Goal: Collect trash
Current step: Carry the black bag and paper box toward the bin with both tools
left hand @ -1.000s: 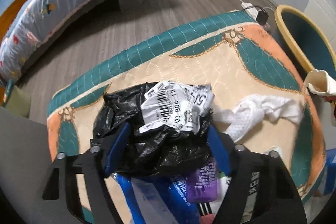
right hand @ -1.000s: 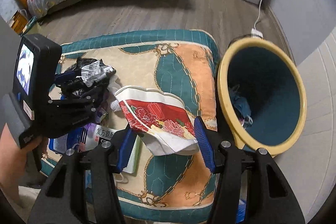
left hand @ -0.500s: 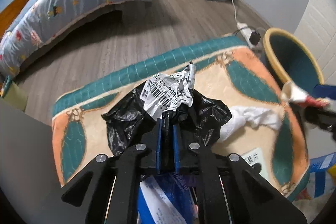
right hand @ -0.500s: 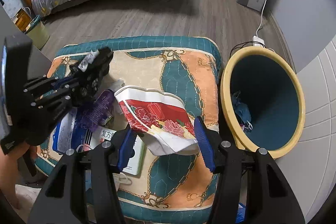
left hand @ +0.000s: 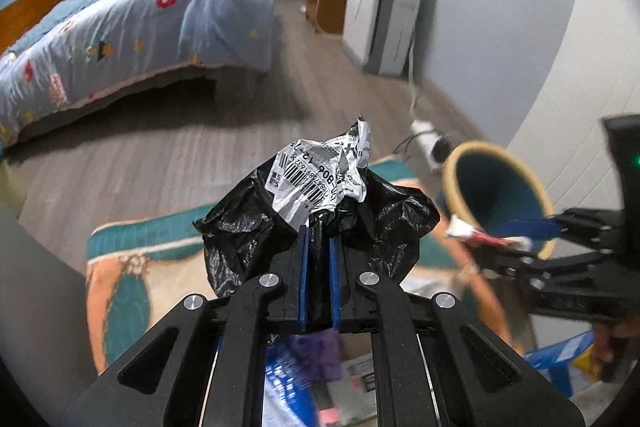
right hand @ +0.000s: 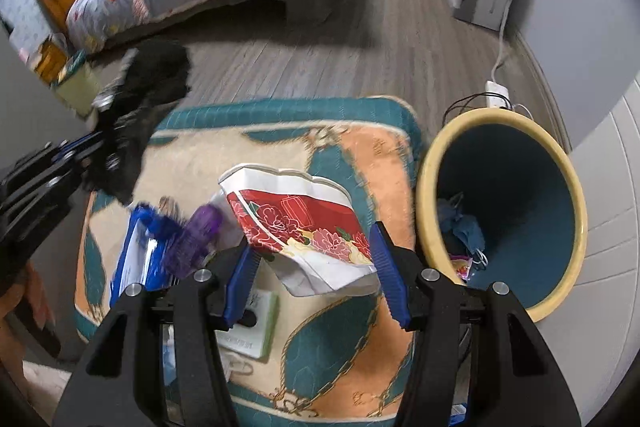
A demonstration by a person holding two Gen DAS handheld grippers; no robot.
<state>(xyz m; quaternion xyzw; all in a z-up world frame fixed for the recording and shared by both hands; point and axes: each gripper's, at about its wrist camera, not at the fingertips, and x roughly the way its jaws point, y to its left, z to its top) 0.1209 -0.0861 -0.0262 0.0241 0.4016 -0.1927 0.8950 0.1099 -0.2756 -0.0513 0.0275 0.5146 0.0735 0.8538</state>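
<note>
My left gripper (left hand: pixel 319 247) is shut on a crumpled black plastic bag (left hand: pixel 240 227) with a white barcode label (left hand: pixel 316 181), held above the rug; it also shows blurred in the right wrist view (right hand: pixel 148 83). My right gripper (right hand: pixel 314 259) holds a red and white flowered paper wrapper (right hand: pixel 304 227) between its jaws, above the rug beside the bin. The yellow-rimmed teal trash bin (right hand: pixel 520 203) stands to the right with some trash inside; it also shows in the left wrist view (left hand: pixel 496 187).
A teal, cream and orange rug (right hand: pixel 360 155) carries a blue packet (right hand: pixel 136 251), a purple wrapper (right hand: pixel 200 235) and a white and green box (right hand: pixel 256 323). A bed (left hand: pixel 120 27), a grey cabinet (left hand: pixel 384 19) and a power strip (right hand: pixel 496 93) stand around on the wood floor.
My left gripper closed on the black bag and lifted it off the rug, tilting upward. My right gripper kept the flowered wrapper and stayed near the bin.
</note>
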